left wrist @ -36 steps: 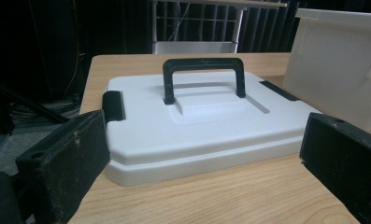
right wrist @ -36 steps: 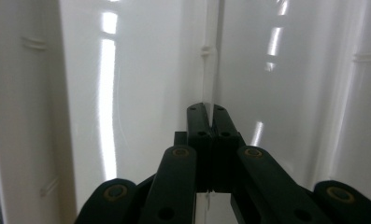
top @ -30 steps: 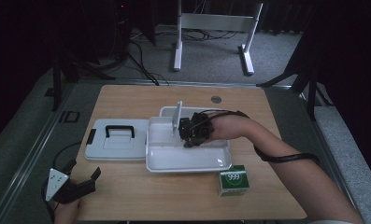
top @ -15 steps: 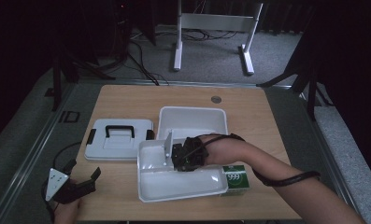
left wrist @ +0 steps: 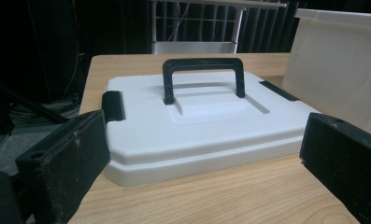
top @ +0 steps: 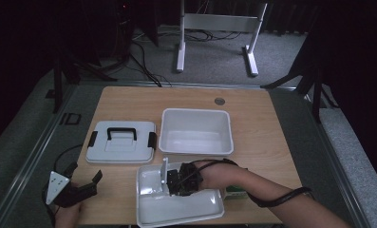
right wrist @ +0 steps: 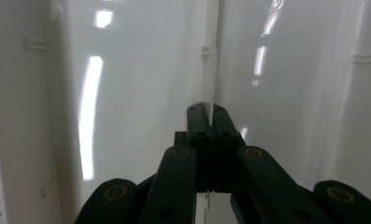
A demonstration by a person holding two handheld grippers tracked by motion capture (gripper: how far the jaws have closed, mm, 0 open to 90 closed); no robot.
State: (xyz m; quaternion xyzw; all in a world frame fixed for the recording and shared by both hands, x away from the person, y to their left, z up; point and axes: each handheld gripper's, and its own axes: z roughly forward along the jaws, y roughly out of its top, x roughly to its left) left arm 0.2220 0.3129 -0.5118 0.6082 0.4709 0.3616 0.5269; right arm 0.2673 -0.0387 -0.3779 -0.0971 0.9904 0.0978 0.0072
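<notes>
One move: my right gripper (top: 171, 179) has carried the tray (top: 176, 213) out of the bin (top: 195, 114). A second ago the tray sat over the bin; half a second ago it was just clear of the bin's near wall. Now it is nearer the person than the bin and a little to its left.
What it means: I judge the lift-out done, with only the set-down and release left. I cannot tell whether the tray already rests on the table (top: 129, 99).
Bin: stays at the middle of the table, open and bare inside.
Tray, facing: open side up, with the thin upright fin (top: 164, 169) on the rim toward the bin.
Tray, long axis: runs left to right, roughly along the bin's long side. It is skewed slightly, so the right end lies farther from the bin.
Lid (top: 122, 148): lies flat just left of the bin, handle (top: 122, 133) up, unmoved.
Right jaws: pressed together on the fin, pinching it from above. In the right gripper view the white wall runs straight up from between my tips (right wrist: 206, 109).
Left gripper (top: 85, 172): unmoved, well left of the bin and nearer the person. Its jaws are spread with nothing between them, facing the lid.
Box (top: 236, 192): green, nearer than the bin's right corner, now half hidden at the tray's right end.
</notes>
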